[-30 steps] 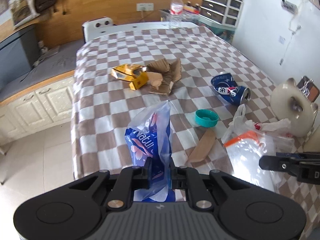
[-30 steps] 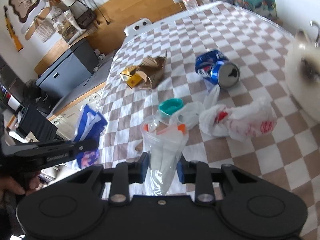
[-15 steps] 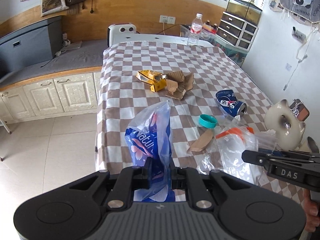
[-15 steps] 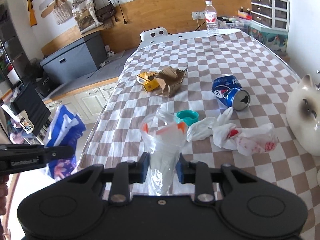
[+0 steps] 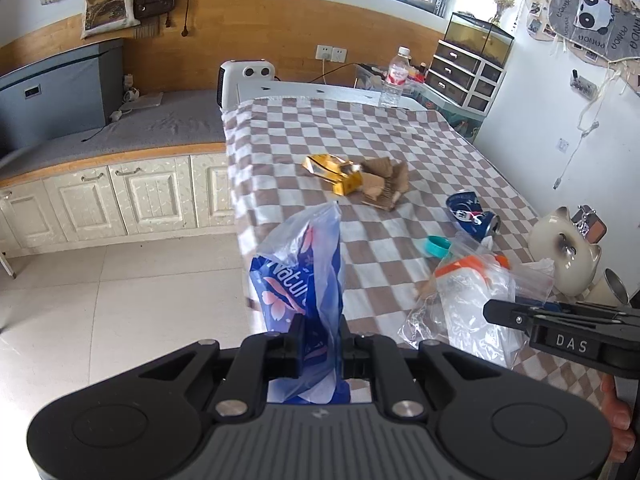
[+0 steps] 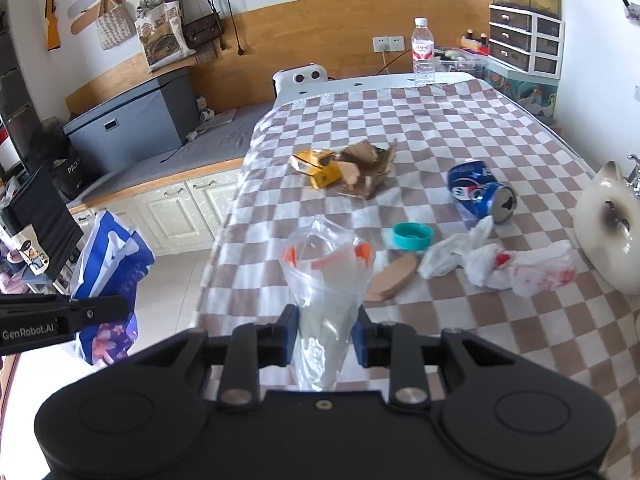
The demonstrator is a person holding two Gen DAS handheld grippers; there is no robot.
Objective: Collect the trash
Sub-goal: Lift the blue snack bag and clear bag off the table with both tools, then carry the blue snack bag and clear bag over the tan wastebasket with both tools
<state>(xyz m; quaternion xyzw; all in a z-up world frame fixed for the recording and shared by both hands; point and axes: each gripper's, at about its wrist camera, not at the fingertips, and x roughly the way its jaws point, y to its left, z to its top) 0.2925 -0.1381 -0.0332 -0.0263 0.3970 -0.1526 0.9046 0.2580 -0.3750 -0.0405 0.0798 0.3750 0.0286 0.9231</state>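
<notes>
My left gripper is shut on a blue plastic wrapper with pink flowers, held up off the table's near left corner. My right gripper is shut on a clear zip bag with an orange strip, held above the near table edge. On the checked tablecloth lie a yellow packet, torn cardboard, a crushed blue can, a teal lid, a cardboard oval and a crumpled white bag. The wrapper also hangs at the left of the right wrist view.
A ceramic cat figure stands at the table's right edge. A water bottle stands at the far end. White cabinets and tiled floor lie to the left of the table.
Both grippers have drawn back and up from the table with their bags still gripped. The table now sits farther off, and more of the floor and room shows.
</notes>
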